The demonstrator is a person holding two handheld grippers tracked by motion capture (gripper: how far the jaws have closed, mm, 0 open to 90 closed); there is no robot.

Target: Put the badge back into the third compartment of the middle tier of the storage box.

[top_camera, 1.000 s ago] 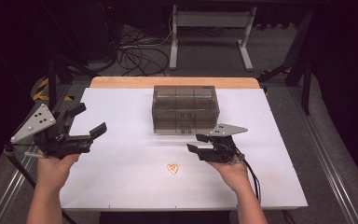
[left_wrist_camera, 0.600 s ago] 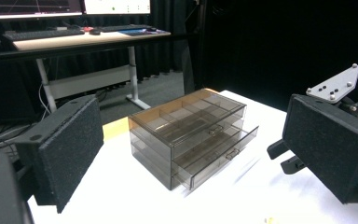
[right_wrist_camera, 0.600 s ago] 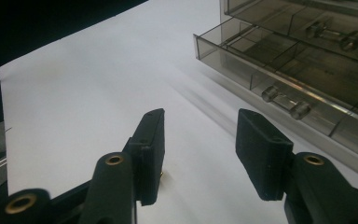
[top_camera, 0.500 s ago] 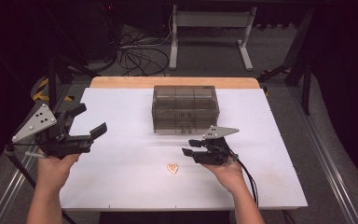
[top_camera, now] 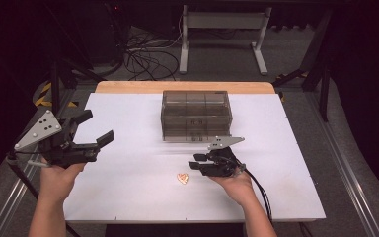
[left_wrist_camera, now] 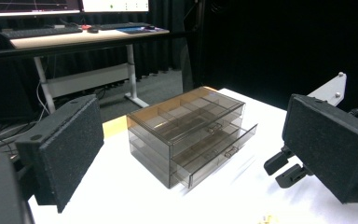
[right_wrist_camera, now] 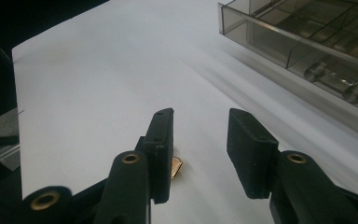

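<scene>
Fingers on the right gripper stand apart with a clear gap between the two black pads, pinching nothing; in the right gripper view one finger partly covers a small gold-coloured trinket lying on the white bench top, so the piece sits just beside that finger rather than squarely between the two. From above, the same little piece lies flat on the bench, just to the left of the right gripper's tips and nearer the person's edge than the drawer box. The left gripper is held up over the left side of the bench in the person's left hand, well apart from the trinket, its fingers spread wide and empty; in the left gripper view the two broad foam-faced fingers frame the scene with a wide space between them. A smoky, see-through drawer box stands toward the far middle of the bench, with divided compartments visible through its top; in the left gripper view its lower drawer is pulled out a little way past the front of the box, and I cannot tell whether anything lies inside. The right hand rests low near the bench surface, with a black cable trailing back from the gripper toward the person. Beyond the bench stand a desk frame and loose cables on the floor.
</scene>
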